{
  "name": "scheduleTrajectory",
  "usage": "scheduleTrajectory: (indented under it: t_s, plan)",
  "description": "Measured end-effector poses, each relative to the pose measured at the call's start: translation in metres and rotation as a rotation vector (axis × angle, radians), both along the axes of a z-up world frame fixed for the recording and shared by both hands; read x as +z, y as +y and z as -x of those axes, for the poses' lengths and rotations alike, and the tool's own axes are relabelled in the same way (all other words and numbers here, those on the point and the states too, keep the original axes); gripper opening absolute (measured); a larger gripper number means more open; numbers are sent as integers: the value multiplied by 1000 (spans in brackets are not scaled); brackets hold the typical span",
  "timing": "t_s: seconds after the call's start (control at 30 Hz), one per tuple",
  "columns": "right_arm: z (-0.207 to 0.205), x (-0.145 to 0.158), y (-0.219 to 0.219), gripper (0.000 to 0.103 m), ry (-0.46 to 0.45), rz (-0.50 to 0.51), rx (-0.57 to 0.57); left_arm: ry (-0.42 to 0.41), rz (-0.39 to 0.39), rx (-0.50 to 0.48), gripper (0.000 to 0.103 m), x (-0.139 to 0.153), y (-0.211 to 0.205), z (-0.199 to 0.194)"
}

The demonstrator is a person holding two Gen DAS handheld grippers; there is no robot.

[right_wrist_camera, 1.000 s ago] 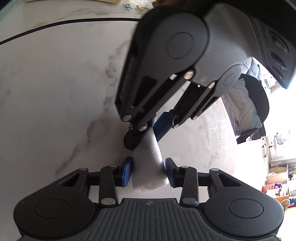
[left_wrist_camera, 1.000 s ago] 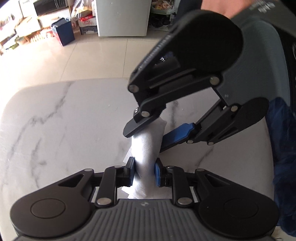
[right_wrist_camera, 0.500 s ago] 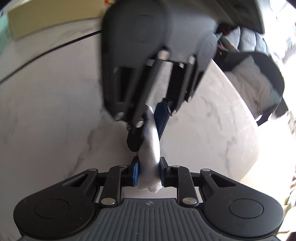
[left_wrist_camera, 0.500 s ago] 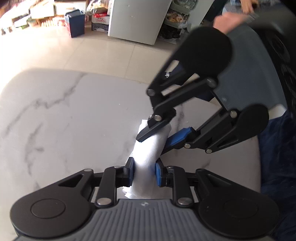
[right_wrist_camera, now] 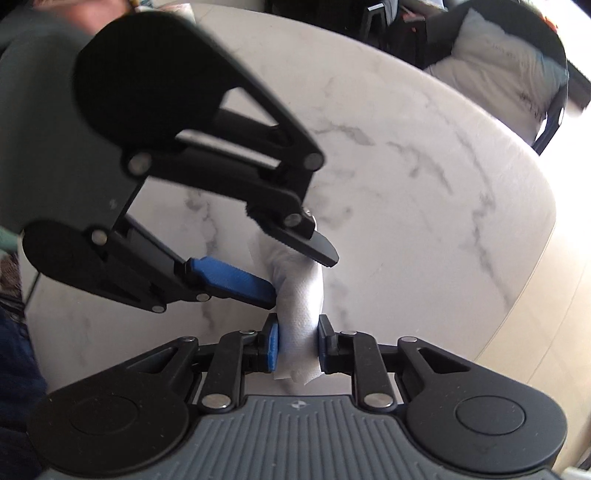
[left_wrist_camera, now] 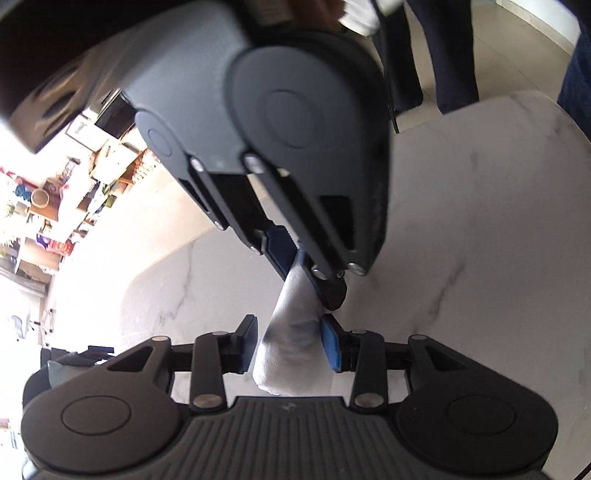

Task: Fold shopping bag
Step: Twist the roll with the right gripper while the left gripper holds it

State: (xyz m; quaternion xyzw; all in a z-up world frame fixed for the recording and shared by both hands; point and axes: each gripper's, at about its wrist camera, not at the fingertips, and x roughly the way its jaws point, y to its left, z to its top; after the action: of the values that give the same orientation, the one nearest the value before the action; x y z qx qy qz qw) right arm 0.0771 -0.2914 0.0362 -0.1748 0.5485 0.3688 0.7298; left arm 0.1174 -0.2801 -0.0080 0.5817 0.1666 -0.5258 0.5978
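Rolled shopping bag (right_wrist_camera: 301, 314) between right gripper (right_wrist_camera: 295, 347) jaws

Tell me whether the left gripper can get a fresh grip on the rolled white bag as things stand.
Probably yes. The rolled white shopping bag sits between the left gripper's opening jaws, one pad clear of it. The right gripper, clamped on the other end, holds it steady above the marble table.

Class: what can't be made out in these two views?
- Bag: top end, left wrist view, hidden between the right gripper fingers.
- Bag's inner folds: both views, rolled up inside.
- Right hand: left wrist view, blurred, cut by top edge.
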Motion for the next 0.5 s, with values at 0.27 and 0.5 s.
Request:
scheduleTrajectory:
  t_s: [0.27,0.5]
  plan:
    - [-3,-7,-13,22,129,-92,-68,7,7,-27,41,-18,-10,5]
    - [-5,-4,-20,22,187,-126,-88,-20,0,-51,41,-38,-16,-1]
